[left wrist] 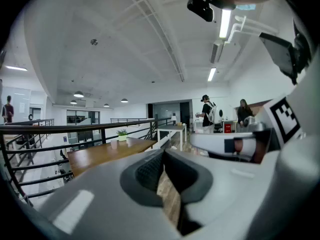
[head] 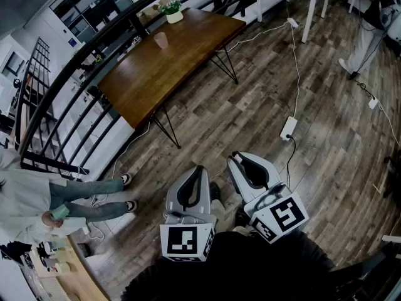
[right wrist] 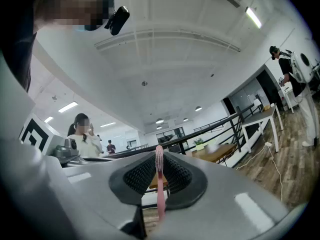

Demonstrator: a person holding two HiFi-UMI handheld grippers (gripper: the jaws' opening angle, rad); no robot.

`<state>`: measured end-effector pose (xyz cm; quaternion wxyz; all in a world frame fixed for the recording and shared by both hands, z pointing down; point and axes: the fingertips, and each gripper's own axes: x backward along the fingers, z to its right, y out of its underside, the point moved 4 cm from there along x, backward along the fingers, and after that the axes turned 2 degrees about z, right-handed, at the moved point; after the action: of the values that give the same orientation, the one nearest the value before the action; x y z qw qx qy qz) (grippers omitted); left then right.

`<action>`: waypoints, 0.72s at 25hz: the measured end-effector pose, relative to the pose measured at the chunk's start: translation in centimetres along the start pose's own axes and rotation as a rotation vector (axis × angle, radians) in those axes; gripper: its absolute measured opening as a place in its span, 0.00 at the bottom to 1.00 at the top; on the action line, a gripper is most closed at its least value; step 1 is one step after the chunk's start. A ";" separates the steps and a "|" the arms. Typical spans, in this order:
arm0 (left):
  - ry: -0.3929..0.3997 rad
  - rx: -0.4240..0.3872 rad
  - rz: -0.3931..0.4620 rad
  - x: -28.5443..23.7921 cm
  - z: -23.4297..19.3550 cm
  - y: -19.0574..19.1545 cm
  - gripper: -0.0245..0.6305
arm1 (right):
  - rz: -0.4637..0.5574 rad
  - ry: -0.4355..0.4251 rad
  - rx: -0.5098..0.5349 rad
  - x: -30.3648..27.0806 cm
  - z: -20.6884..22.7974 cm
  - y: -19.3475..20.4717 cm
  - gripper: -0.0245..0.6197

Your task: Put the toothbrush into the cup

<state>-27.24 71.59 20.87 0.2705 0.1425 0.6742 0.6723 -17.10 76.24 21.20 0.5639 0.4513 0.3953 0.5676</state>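
Right tool (right wrist: 159, 158) clamps pink toothbrush (right wrist: 160, 186) upright; left tool (left wrist: 163, 156) closed, empty. Cup (head: 161, 40) stands on desk (head: 144, 80), 11 o'clock, well apart. Best approach: firm grip, brush vertical over rim.

The toothbrush (right wrist: 159, 184) is pale pink against the black ribbed pads (right wrist: 141, 176) of the light grey right gripper (right wrist: 159, 159). The left gripper (left wrist: 162, 156) has the same grey shell and black lining. Each carries a cube (head: 187, 242) patterned with black-and-white squares. The cup (head: 161, 40) is dusty pink on the warm brown wooden bench (head: 156, 74); at the bench's far corner a green plant (head: 171, 6) fills a white pot (head: 175, 17). The floor (head: 250, 105) is grey-brown planking, crossed by white cables (head: 294, 61).
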 end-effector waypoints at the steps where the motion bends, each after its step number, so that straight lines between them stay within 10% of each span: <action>1: 0.001 0.003 0.002 -0.5 -0.4 0.0 0.05 | 0.000 0.002 0.004 -0.5 0.3 0.0 0.11; 18: 0.026 0.080 0.106 -12.8 -11.9 -3.1 0.05 | -0.028 -0.016 0.109 -16.6 3.5 -1.8 0.11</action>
<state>-22.91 54.49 19.40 0.2200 0.1802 0.6954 0.6600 -13.92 59.58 19.36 0.5494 0.4804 0.4275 0.5335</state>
